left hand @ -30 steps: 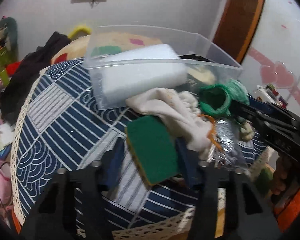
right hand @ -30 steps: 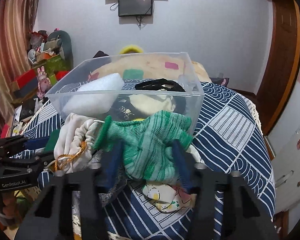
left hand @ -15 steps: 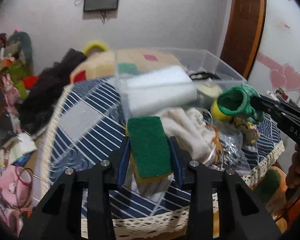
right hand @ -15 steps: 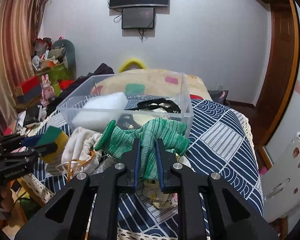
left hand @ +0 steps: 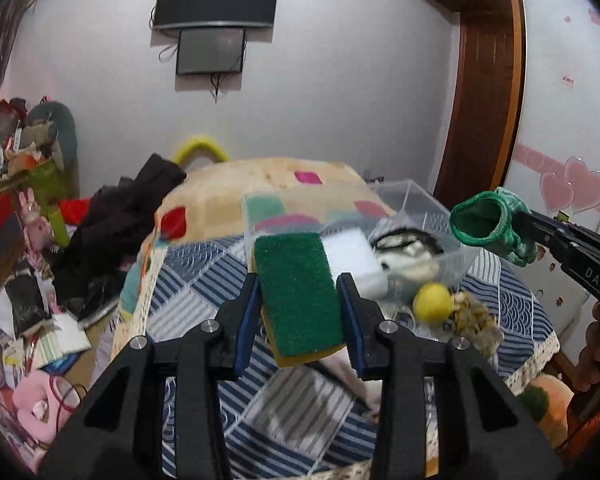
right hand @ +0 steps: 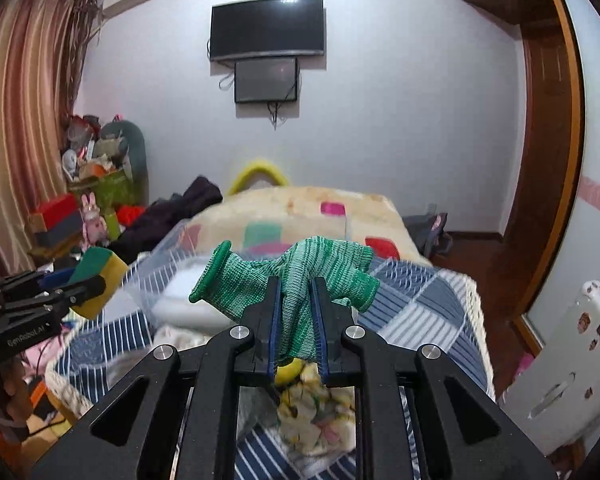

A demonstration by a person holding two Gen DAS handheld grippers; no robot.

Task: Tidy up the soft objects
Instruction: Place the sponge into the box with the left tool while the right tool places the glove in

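Note:
My left gripper [left hand: 298,284] is shut on a green and yellow scrub sponge [left hand: 296,292] and holds it in the air above the blue patterned tablecloth [left hand: 204,280]. My right gripper [right hand: 296,284] is shut on a green knitted glove [right hand: 296,276], also lifted; the glove shows in the left wrist view [left hand: 486,222] at the right. The clear plastic bin [left hand: 420,208] stands beyond both, holding a white foam block [left hand: 350,254] and dark and cream items. The sponge also shows at the left of the right wrist view [right hand: 98,280].
A yellow ball [left hand: 432,302] and a crumpled floral cloth [left hand: 474,320] lie on the table by the bin. A bed with a patchwork blanket [left hand: 284,180] is behind. Clutter and toys [left hand: 24,240] fill the floor at left. A wooden door frame [left hand: 484,100] stands right.
Both grippers closed on their objects and lifted them off the table. The sponge and the glove now hang higher, with the bin lower in both views.

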